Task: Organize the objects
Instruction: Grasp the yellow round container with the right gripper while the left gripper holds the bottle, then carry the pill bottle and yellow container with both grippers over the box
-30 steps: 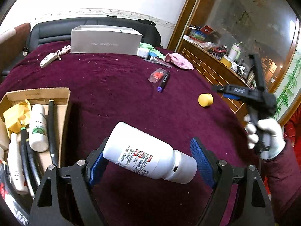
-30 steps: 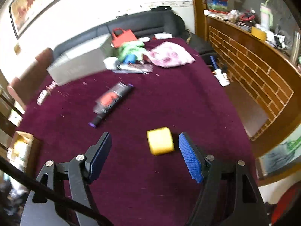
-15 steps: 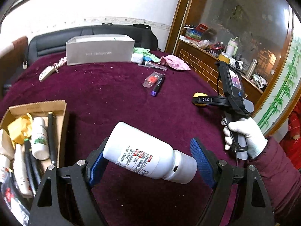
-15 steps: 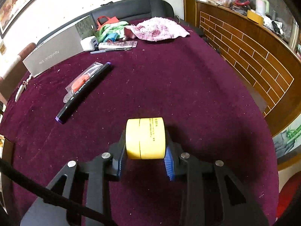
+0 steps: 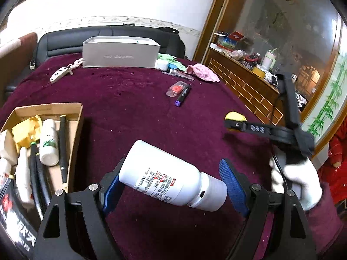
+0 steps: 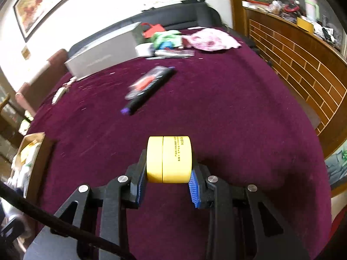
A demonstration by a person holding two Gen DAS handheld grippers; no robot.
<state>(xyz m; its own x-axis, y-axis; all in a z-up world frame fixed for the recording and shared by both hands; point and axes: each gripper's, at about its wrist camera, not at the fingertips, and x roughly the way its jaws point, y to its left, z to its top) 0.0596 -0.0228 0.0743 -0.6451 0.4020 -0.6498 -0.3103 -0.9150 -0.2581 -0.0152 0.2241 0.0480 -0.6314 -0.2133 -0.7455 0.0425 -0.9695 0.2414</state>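
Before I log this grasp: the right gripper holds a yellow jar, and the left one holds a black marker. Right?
Half right. The left gripper holds a white bottle, as the left wrist view shows; the black marker lies on the cloth. The right gripper does hold the yellow jar.

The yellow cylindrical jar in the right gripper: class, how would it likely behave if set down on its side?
The yellow cylindrical jar probably rolls, being round. Its smooth plastic-looking wall may slip. It looks rigid: the right gripper pads press its flat ends without denting them.
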